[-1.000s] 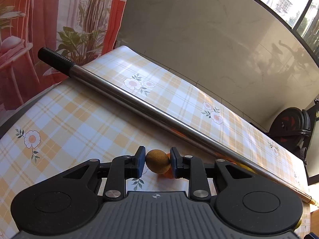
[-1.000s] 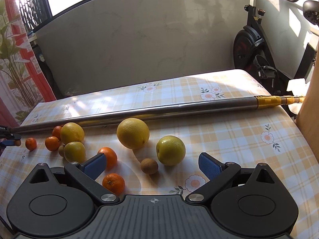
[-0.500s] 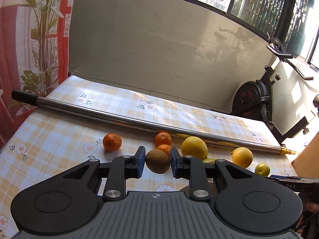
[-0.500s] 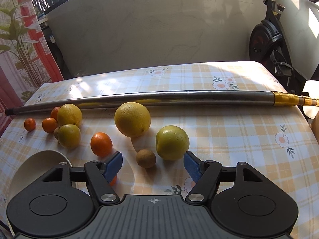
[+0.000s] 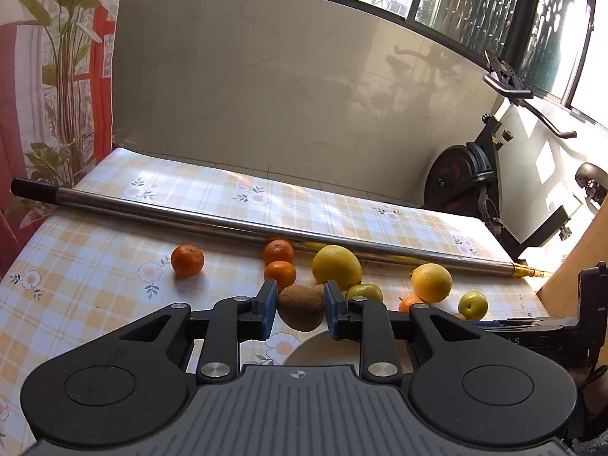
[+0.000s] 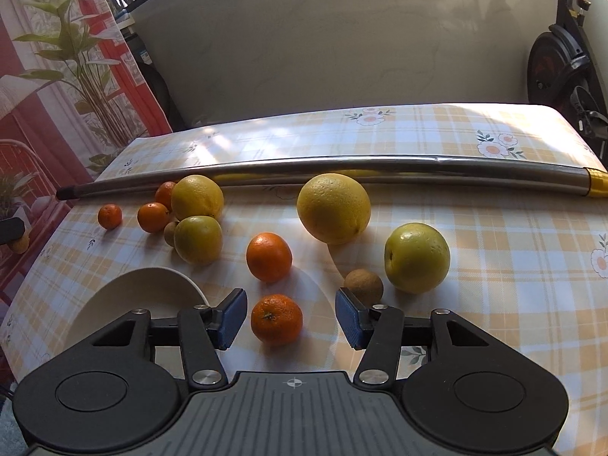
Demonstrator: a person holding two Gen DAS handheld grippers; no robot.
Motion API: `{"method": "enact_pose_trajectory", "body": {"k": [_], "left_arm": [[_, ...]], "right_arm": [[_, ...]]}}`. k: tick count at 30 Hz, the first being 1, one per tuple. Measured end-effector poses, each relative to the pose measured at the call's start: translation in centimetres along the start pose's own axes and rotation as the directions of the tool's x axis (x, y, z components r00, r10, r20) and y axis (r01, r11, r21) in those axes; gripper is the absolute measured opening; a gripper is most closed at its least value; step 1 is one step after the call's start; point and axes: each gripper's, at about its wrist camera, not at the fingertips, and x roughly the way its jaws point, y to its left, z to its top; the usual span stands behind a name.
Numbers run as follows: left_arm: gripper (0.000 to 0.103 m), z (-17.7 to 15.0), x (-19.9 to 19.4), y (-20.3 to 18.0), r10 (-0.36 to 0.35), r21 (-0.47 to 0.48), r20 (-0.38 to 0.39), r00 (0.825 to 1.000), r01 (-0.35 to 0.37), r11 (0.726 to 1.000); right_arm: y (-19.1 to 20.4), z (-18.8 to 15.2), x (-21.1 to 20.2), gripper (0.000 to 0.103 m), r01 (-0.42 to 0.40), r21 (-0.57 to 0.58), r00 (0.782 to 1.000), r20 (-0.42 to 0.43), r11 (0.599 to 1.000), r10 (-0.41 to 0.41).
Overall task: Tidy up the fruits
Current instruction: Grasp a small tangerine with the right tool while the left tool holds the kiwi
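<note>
My left gripper (image 5: 297, 313) is shut on a brown kiwi (image 5: 300, 307), held above the rim of a white bowl (image 5: 304, 353). In the right wrist view a tangerine (image 6: 276, 318) lies on the table between the blue pads of my right gripper (image 6: 290, 318), whose jaws are closing; gaps show on both sides of the fruit. The white bowl (image 6: 129, 296) sits left of that gripper. Another tangerine (image 6: 269, 257), a second kiwi (image 6: 364, 286), a green apple (image 6: 417, 257) and a big yellow orange (image 6: 333, 208) lie just beyond.
A long steel pole (image 6: 323, 169) lies across the checked tablecloth (image 6: 513, 266) behind the fruit. More tangerines (image 6: 152, 217), a lemon (image 6: 197, 197) and a green fruit (image 6: 198, 239) cluster at the left. An exercise bike (image 5: 467, 178) stands past the table's right end.
The left gripper swung right with the kiwi, from the pole's black end to above the bowl. The right gripper's jaws narrowed and dropped around the near tangerine.
</note>
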Motion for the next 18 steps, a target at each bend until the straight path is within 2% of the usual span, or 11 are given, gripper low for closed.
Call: {"method": "enact_pose_trajectory", "body": {"k": [5,18], "left_arm": [[0.028,0.2,-0.9,0.4,0.004,-0.001,0.005,1.000,-0.004,1.000],[0.028,0.4,-5.1,0.4,0.007,0.017,0.042,0.999,-0.008,1.000]], "right_arm": [[0.4,0.3,1.0,0.044,0.013,-0.004,0.999,-0.042,1.000,-0.013],[2.7,-0.7,-1.0,0.045,0.035,-0.082,0.999,-0.027,0.996,-0.038]]}}
